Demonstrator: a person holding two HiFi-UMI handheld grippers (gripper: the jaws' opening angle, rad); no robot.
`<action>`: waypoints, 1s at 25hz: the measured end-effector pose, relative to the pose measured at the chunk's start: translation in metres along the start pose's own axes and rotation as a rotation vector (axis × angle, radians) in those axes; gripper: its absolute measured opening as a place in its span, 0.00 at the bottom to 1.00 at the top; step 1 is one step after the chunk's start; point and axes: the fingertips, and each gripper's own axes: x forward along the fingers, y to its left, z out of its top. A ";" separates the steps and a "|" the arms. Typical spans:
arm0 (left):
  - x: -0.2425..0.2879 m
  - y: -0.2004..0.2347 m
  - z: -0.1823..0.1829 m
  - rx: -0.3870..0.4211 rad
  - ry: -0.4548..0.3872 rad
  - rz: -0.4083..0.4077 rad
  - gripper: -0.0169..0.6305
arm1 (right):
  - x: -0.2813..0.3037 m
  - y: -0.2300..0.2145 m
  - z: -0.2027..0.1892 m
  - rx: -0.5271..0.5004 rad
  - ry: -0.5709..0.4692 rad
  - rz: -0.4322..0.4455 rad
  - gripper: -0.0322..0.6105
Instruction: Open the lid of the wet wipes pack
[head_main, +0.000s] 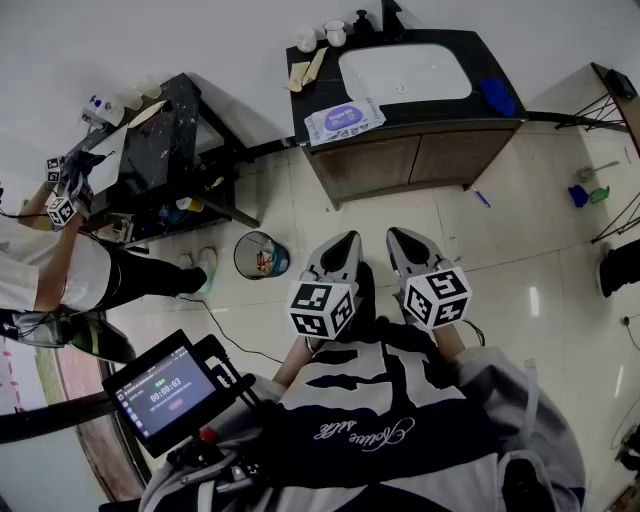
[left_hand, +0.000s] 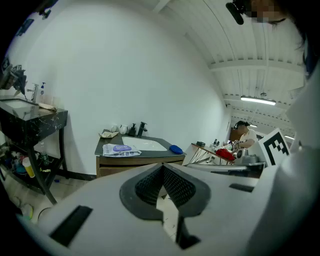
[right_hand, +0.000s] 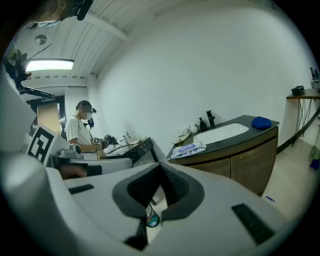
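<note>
The wet wipes pack (head_main: 343, 121), white with a purple label, lies flat on the front left corner of the dark vanity counter (head_main: 500, 118), lid closed as far as I can tell. It also shows small and far off as the pack (left_hand: 120, 149) in the left gripper view and the pack (right_hand: 188, 148) in the right gripper view. My left gripper (head_main: 350, 238) and right gripper (head_main: 395, 234) hang side by side near my chest, over the tiled floor well short of the vanity. Both are shut and hold nothing, with the left gripper (left_hand: 162, 167) and right gripper (right_hand: 161, 170) pads meeting at the tips.
A white sink basin (head_main: 405, 72), a blue cloth (head_main: 497, 97) and small bottles share the counter. To the left stand a black marble table (head_main: 170, 130) with another person (head_main: 60, 270) working at it, and a round bin (head_main: 260, 255). A monitor (head_main: 165, 388) sits near my left side.
</note>
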 end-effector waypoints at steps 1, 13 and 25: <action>0.002 0.005 0.002 -0.001 0.003 0.000 0.02 | 0.004 0.000 0.001 0.000 -0.003 0.000 0.05; 0.117 0.122 0.061 0.010 0.069 -0.073 0.02 | 0.145 -0.041 0.059 0.058 -0.010 -0.030 0.05; 0.198 0.209 0.038 -0.087 0.179 0.003 0.02 | 0.203 -0.075 0.072 0.030 0.087 -0.065 0.05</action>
